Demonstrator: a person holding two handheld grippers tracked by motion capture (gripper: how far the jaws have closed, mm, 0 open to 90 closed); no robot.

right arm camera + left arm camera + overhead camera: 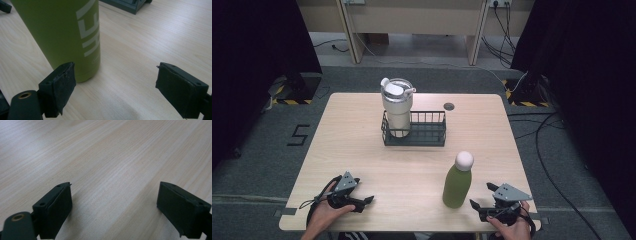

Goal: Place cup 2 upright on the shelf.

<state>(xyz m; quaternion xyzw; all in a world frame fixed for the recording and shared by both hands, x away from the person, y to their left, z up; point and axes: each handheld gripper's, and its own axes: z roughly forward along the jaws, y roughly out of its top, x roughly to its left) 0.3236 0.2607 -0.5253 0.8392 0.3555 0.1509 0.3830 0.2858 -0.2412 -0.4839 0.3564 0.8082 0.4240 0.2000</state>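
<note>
From above, my left gripper rests at the near left of the table, its jaws spread and holding nothing. My right gripper sits at the near right, also spread, just beside the upright green bottle. Farther back, a white tumbler stands in the wire basket.

In my left gripper view, the jaws gape over bare wood.

In my right gripper view, the green bottle stands just beyond the left jaw, outside the gap.

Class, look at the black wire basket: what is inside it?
A white tumbler with a lid stands upright in the left end of the black wire basket. The right end looks empty. The tumbler's contents are hidden.
</note>
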